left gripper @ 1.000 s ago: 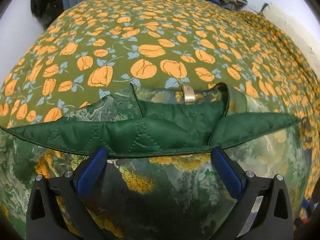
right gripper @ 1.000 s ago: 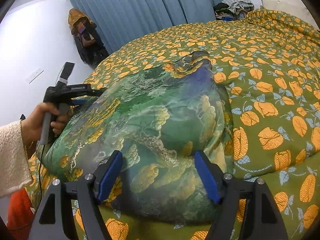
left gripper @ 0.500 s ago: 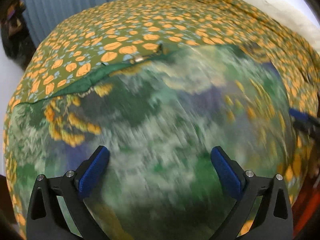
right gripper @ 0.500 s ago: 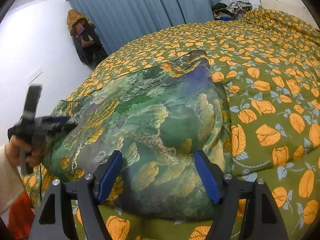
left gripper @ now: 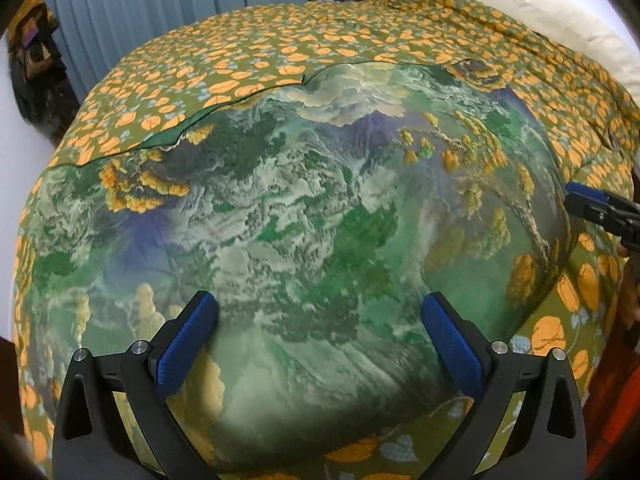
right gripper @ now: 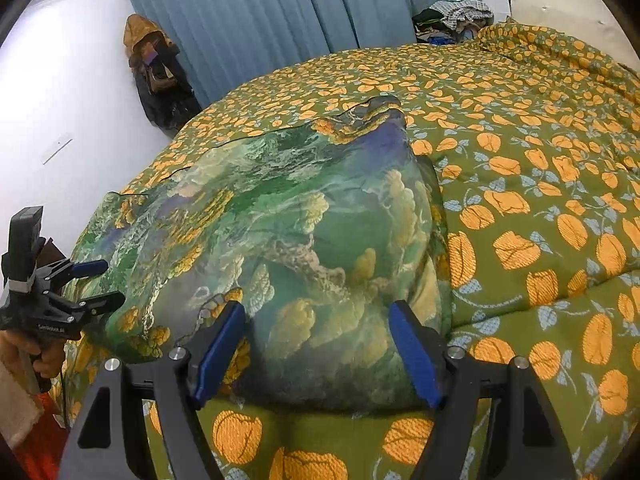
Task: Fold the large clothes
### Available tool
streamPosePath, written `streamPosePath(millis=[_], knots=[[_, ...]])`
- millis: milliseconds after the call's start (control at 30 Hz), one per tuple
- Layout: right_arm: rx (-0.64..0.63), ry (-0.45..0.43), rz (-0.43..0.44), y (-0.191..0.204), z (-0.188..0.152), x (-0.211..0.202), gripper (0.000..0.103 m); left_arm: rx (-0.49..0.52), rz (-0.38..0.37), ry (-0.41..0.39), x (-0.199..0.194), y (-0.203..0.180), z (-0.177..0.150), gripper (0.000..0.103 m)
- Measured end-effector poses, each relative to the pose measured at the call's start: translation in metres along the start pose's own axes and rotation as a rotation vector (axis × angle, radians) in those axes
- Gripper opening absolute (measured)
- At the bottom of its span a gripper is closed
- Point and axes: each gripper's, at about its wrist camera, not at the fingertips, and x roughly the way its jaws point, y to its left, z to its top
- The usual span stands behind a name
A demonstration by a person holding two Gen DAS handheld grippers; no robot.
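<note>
Garment: large padded jacket in glossy green, white and purple landscape print with yellow-orange tree clusters (left gripper: 304, 216), lying printed side up, spread flat on the bed, filling most of the left wrist view.
Garment edge: dark green binding along the far side, a narrow strip showing where it meets the cover.
Garment end: bunched fold with a purple patch at the far corner (right gripper: 372, 120), slightly raised off the cover.
Bed cover: olive-green quilted spread printed with orange fruit and pale blue leaves (right gripper: 540, 200), under the jacket and reaching past it on every side.
Left gripper: black frame with blue pads (left gripper: 320, 332), jaws wide apart, nothing between the pads, poised over the near part of the jacket; held by a hand at the left edge of the right wrist view.
Right gripper: same black-and-blue build (right gripper: 316, 340), jaws standing apart, pads clear of the fabric, above the jacket's near end.
Backdrop: blue pleated curtain (right gripper: 280, 20), dark hanging coat with an orange hood (right gripper: 156, 72), heap of clothes (right gripper: 456, 16) beyond the bed.
</note>
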Motion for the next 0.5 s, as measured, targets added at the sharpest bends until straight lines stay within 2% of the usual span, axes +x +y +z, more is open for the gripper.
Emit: streamPosePath(millis=[167,300,433,500], knots=[[-0.005,0.006,-0.017,0.002,-0.003,-0.002,0.076,-0.01,0.001,0.004,-0.004,-0.004,-0.01,0.102],[0.017,0.021,-0.02,0.0,-0.006,-0.011,0.076,0.022,-0.006,0.019,-0.01,-0.01,-0.02,0.102],[0.131,0.013,-0.005,-0.018,-0.016,-0.034,0.076,0.072,-0.006,0.037,-0.025,-0.021,-0.033,0.102],[0.202,0.004,0.003,-0.032,-0.023,-0.043,0.076,0.054,-0.041,0.022,-0.037,-0.022,-0.036,0.102]])
